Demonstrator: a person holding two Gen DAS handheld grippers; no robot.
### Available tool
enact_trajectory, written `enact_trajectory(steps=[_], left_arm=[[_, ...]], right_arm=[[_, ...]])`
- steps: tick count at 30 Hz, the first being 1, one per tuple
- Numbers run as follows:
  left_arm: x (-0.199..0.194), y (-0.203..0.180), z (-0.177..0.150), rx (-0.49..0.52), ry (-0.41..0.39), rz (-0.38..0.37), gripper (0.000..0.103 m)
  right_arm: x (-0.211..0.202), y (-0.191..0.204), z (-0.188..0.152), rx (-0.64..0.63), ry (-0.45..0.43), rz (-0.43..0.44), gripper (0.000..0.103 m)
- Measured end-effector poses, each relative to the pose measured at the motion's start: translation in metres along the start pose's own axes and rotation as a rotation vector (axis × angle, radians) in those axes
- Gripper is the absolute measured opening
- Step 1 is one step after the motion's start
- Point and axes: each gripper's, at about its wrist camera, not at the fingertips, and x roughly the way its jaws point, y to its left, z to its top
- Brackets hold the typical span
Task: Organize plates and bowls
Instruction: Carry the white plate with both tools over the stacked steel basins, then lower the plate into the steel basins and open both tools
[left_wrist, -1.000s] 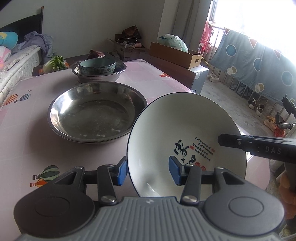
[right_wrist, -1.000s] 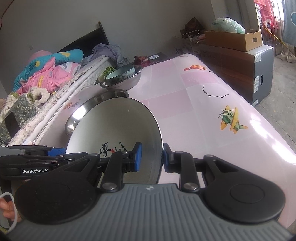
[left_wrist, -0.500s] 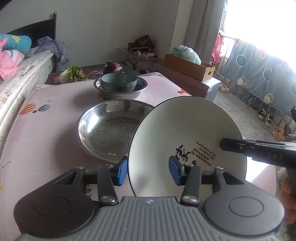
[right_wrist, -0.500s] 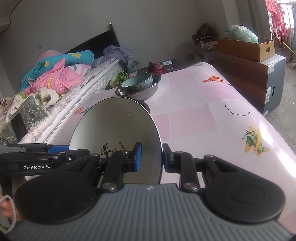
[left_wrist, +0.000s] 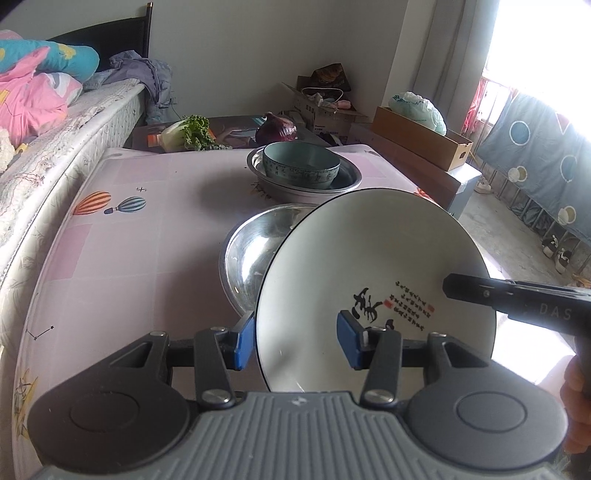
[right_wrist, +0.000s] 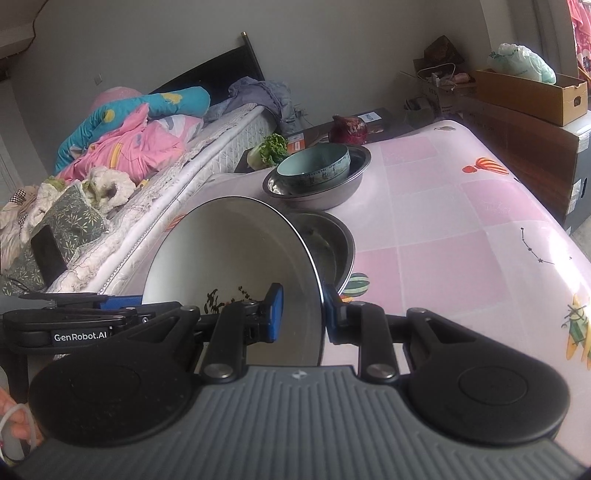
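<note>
White ceramic bowl (left_wrist: 373, 273), black-rimmed with calligraphy inside, held tilted in the air. Left gripper (left_wrist: 295, 343) straddles its near rim, blue pads apart, one outside and one inside the wall; contact cannot be told. Right gripper (right_wrist: 301, 314) clamped on the opposite rim. Just beyond the claws: large steel basin (left_wrist: 255, 251) on the pink table (left_wrist: 147, 236). Farther ahead: teal bowl (left_wrist: 301, 166) nested in a smaller steel basin (left_wrist: 351, 181).

The white bowl (left_wrist: 373, 266) has lifted higher above the table (left_wrist: 155, 229) and drawn back toward its near edge, carried between the left gripper (left_wrist: 295, 341) and right gripper (right_wrist: 302, 312). The large steel basin (left_wrist: 255, 251) now sits farther off, half hidden behind the bowl.
</note>
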Motion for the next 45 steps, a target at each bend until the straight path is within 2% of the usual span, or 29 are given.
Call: enact_trajectory(steps=[13,19,22,32,41,44,45], left_arm=[[0.019,0.014,0.021,-0.028,0.04,0.009,0.048],[0.023,0.02,0.024,-0.057,0.047,-0.007,0.048],[0.023,0.021,0.025,-0.056,0.036,0.001,0.048],[0.014,0.024,0.023,-0.056,0.001,0.01,0.052],[0.007,0.026,0.017,-0.075,-0.009,0.013,0.062],[0.003,0.026,0.016,-0.083,-0.02,0.017,0.067],[0.002,0.027,0.016,-0.085,-0.023,0.017,0.07]], right_arm=[[0.046,-0.01,0.015,0.091,0.11,0.009,0.023],[0.054,-0.015,0.023,0.126,0.118,-0.002,0.025],[0.054,-0.016,0.029,0.131,0.104,-0.008,0.032],[0.048,-0.017,0.035,0.14,0.065,-0.036,0.041],[0.028,-0.01,0.025,0.147,0.031,-0.036,0.051],[0.016,-0.006,0.022,0.135,0.005,-0.029,0.059],[0.01,-0.004,0.021,0.127,-0.009,-0.027,0.064]])
